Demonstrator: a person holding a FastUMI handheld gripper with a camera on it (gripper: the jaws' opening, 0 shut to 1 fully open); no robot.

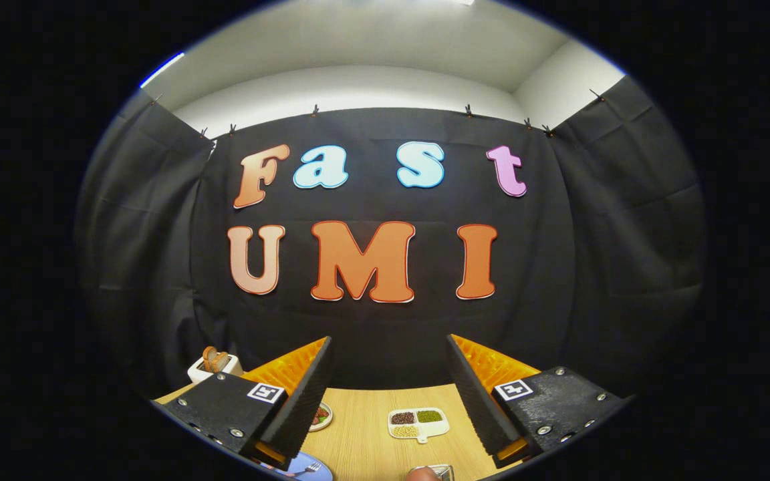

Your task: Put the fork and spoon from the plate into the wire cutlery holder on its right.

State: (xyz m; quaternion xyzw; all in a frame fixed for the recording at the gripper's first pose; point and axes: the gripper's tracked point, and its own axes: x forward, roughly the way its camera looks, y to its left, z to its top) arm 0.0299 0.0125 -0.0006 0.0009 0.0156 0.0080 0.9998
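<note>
No legible text — just 2 square black-and-white marker tags (266, 392), 1 on each side of the wide-open tongs (388, 339)

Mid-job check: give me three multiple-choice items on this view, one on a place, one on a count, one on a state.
1. Where is the divided dish?
A. On the table, ahead of the claw, seen between its fingers
B. Hung on the wall
C. Gripped in the claw

2. How many sections does the divided dish have?
A. Two
B. Three
C. Five

3. What state is the claw in?
A. Shut on a fork
B. Shut on the dish
C. Open, holding nothing

Answers:
1 A, it sits on the wood between the two fingers.
2 B, dark red, green and pale fillings each fill one section.
3 C, the fingers stand wide apart with nothing between them.
</note>
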